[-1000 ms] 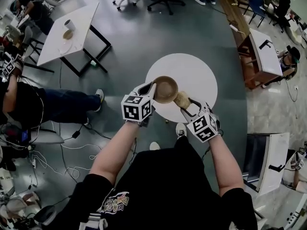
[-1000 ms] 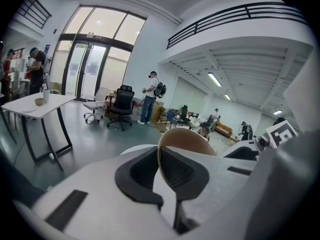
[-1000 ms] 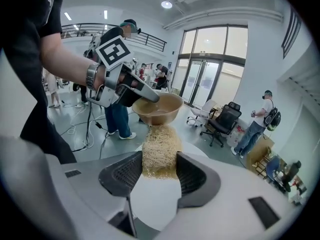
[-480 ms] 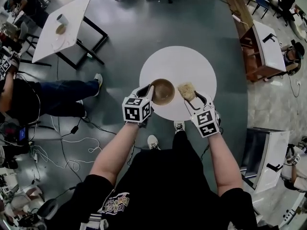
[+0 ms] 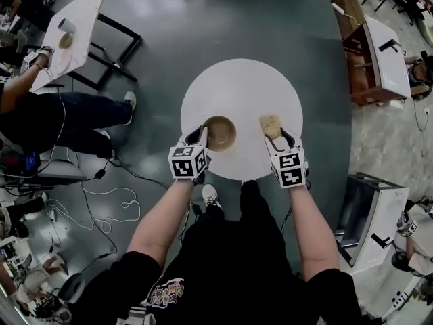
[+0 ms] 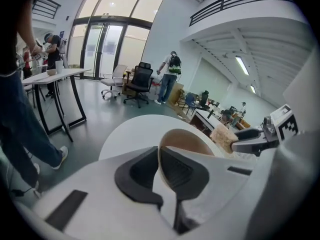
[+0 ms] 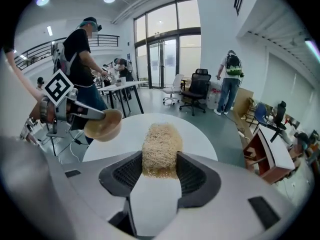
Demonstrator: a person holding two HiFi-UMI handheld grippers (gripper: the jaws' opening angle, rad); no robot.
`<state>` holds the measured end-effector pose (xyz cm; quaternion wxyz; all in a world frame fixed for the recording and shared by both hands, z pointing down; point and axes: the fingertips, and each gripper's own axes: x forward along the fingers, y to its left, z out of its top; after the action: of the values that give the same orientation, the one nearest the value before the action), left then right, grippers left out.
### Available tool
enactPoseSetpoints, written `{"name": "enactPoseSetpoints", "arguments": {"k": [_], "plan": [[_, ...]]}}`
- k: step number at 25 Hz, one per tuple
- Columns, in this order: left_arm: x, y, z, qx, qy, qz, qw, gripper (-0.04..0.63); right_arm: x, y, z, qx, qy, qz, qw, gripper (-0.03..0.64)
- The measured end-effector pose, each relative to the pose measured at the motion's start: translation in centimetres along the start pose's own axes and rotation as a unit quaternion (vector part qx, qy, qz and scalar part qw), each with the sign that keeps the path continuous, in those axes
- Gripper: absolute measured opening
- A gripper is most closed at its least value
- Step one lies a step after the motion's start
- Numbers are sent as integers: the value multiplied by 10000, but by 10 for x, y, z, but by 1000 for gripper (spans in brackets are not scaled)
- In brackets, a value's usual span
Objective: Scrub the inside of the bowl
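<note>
Far left, a seated person (image 5: pixel 61 120) in dark trousers, next to a white rectangular table (image 5: pixel 81 29) with a cup (image 5: pixel 65 25) on it. Loose cables (image 5: pixel 101 202) lie on the grey floor below them. Centre, a round white table (image 5: pixel 237 87), its top bare apart from what I hold over it. My left gripper (image 5: pixel 203 135) is over the table's near-left part, pinching the near rim of a wooden bowl (image 5: pixel 220 133). The left gripper view shows one pad inside the wall and the other outside it. The bowl's mouth faces up in the head view. In the right gripper view the bowl looks raised off the tabletop and a little tilted, though I cannot tell how far off. To its right, well clear of the bowl, my right gripper (image 5: pixel 276 137) is over the table's near-right part. Its jaws stand wide, pressed on both sides of a pale straw-coloured fibre scrubber (image 5: pixel 271 125). The scrubber stands up past the pads and is not touching the bowl. Far right, a wooden desk (image 5: pixel 369 53) with a white top. Below it on the floor, a white cabinet (image 5: pixel 369 208).
</note>
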<state>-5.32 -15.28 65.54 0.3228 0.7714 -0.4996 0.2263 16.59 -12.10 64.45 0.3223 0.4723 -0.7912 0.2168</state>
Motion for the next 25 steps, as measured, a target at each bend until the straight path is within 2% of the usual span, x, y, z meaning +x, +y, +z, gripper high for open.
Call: {"name": "enactPoseSetpoints", "arguments": {"k": [7, 13, 25], "plan": [[44, 10, -11, -96, 170, 230, 9995, 20, 48, -32, -21, 127, 385, 162, 9990, 222], [69, 20, -17, -200, 278, 344, 9988, 20, 79, -50, -24, -10, 575, 219, 9981, 222], [81, 32, -22, -269, 320, 311, 9986, 20, 108, -47, -26, -42, 665, 225, 9975, 224]]}}
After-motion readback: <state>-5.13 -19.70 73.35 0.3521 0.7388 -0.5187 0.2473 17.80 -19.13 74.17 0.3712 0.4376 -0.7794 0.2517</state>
